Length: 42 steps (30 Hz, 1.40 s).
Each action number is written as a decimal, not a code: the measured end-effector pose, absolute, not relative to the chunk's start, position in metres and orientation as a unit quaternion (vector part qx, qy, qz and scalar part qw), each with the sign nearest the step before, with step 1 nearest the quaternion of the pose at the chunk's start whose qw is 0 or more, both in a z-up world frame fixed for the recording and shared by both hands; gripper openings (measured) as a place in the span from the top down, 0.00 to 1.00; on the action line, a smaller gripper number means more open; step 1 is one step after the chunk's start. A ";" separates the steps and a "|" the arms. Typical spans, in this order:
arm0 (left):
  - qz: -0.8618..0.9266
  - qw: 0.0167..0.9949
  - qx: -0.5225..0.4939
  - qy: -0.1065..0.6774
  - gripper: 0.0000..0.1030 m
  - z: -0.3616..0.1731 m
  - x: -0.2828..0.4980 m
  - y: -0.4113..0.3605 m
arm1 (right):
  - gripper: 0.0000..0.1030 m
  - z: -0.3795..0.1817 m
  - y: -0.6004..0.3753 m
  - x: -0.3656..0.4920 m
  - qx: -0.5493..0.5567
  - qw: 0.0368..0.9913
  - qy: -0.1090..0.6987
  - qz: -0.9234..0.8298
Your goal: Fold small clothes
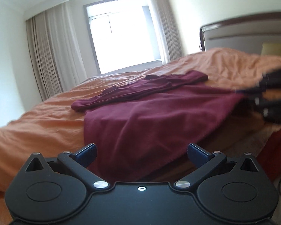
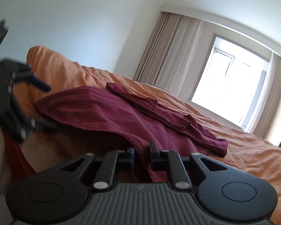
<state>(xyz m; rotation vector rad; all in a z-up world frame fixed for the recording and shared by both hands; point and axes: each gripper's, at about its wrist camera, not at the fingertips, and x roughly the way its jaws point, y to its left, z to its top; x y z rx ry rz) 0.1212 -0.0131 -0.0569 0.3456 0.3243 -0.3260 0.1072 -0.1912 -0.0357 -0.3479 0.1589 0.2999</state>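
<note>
Your right hand-held gripper (image 2: 141,156) is pinched narrow on the hem of the garment (image 1: 149,116), which hangs between its jaws. That grip likely gives you a corner to lift for the next fold. Your left hand-held gripper (image 1: 141,154) stands wide with nothing between its jaws, facing the near edge where the cloth droops over the bed (image 1: 37,123), probably lining up for the other corner. The maroon garment lies spread on the orange cover, one side already folded into a long strip across the top. Nothing blocks the fold; curtains (image 1: 52,56), window (image 1: 125,35) and headboard (image 1: 243,31) stand well apart.
</note>
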 end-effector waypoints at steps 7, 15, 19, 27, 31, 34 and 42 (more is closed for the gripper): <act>-0.167 0.951 0.225 0.131 0.00 -0.081 0.128 -0.054 | 0.85 -0.014 -0.210 0.111 -0.117 0.976 0.088 0.160; -0.134 0.966 0.178 0.133 0.04 -0.073 0.150 -0.044 | 0.85 -0.019 -0.204 0.099 -0.135 0.973 0.092 0.162; -0.132 0.965 0.184 0.132 0.09 -0.072 0.145 -0.033 | 0.83 -0.035 -0.195 0.098 -0.181 0.965 0.104 0.159; -0.120 0.968 0.163 0.149 0.11 -0.068 0.148 -0.001 | 0.58 -0.068 -0.184 0.093 -0.258 0.951 0.126 0.116; -0.121 0.966 0.180 0.141 0.15 -0.066 0.149 0.011 | 0.32 -0.084 -0.175 0.089 -0.307 0.939 0.122 0.099; -0.116 0.965 0.200 0.127 0.15 -0.062 0.146 0.015 | 0.25 -0.096 -0.168 0.087 -0.343 0.929 0.111 0.090; -0.126 0.959 0.226 0.118 0.23 -0.054 0.137 0.011 | 0.46 -0.089 -0.169 0.086 -0.323 0.945 0.046 0.017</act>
